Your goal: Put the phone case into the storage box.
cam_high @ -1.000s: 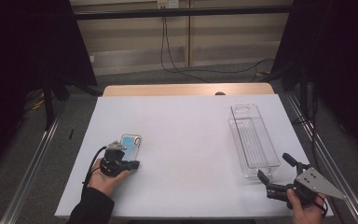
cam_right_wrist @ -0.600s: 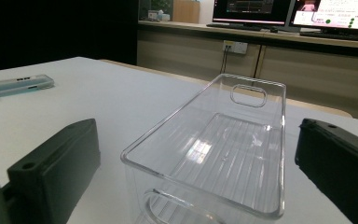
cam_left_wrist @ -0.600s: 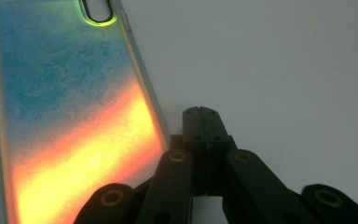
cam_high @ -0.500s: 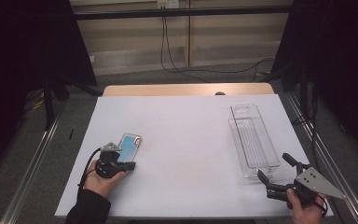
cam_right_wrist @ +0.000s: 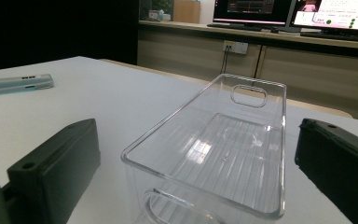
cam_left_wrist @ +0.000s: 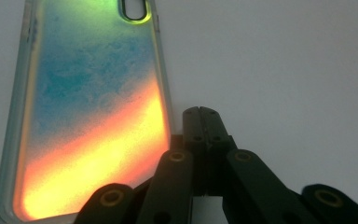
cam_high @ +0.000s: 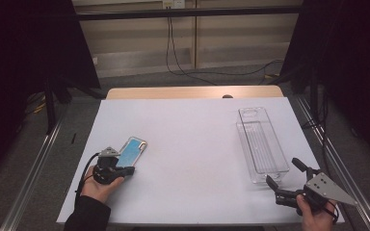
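Left gripper [cam_left_wrist: 204, 112]: jaws pressed together, tips meeting, nothing between them. It sits low over the white tabletop [cam_high: 192, 144] just beside the lower right edge of the phone case [cam_left_wrist: 88, 112]. Whether the jaw tips actually touch the case rim cannot be confirmed from the left gripper view; they appear to lie alongside it rather than on it.

The phone case lies flat, back up, iridescent blue to orange, camera cut-out at the far end. In the high view the case [cam_high: 132, 150] rests on the left half of the tabletop, angled, directly ahead of the left hand [cam_high: 99, 185].

Right gripper [cam_high: 289, 183]: jaws standing wide apart, holding nothing, positioned at the near end of the clear plastic bin [cam_high: 261, 144]. In the right gripper view the bin [cam_right_wrist: 214, 154] sits between the two jaws but neither pad presses on it. The bin is empty and upright on the right half of the tabletop, well apart from the case.

Risks, as judged:
- The case is thin and flat on a smooth surface. Closed jaws pushing at its edge are likely to slide it away rather than lift it.
- Reopening and closing over the rim from this shallow angle may catch one lip only, and the case could flip or drop.
- The light bin is unsecured; a nudge from the right gripper would shift it.
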`<state>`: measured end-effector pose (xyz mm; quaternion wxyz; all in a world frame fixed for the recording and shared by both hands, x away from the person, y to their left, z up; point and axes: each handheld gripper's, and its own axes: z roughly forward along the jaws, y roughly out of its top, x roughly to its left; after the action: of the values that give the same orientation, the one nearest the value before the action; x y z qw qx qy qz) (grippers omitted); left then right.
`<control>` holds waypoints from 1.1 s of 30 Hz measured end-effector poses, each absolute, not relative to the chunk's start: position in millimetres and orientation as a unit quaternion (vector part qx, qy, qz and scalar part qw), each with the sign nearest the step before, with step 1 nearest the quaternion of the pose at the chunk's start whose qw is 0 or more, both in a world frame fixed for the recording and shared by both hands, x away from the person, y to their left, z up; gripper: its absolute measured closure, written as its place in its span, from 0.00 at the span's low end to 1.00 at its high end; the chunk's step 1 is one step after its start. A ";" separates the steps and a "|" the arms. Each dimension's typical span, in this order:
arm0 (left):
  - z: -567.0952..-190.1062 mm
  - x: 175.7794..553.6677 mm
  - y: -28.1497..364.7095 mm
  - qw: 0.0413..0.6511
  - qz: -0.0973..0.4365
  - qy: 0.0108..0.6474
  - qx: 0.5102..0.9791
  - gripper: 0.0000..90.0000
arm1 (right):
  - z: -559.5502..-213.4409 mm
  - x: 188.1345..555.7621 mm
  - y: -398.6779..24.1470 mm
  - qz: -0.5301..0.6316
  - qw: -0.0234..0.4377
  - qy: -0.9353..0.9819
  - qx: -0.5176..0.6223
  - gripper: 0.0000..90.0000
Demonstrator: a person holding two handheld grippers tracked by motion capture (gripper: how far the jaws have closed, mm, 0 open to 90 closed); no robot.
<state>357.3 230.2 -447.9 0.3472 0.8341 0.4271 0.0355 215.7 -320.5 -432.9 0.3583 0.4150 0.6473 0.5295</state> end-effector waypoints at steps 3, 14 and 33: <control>-447.6 356.9 232.9 0.346 0.040 0.425 0.835 1.00 | -432.8 215.6 -320.4 0.530 0.358 0.646 0.416 0.00; -446.9 355.9 232.9 0.346 0.056 0.411 0.841 1.00 | -432.9 215.7 -320.8 0.530 0.358 0.646 0.416 0.00; -427.1 342.1 232.8 0.433 0.093 0.377 0.813 0.96 | -432.4 215.4 -320.0 0.531 0.358 0.645 0.416 0.00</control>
<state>342.1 232.8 -427.1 0.4334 0.8135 0.3765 0.0931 215.4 -320.0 -432.4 0.3585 0.4160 0.6451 0.5313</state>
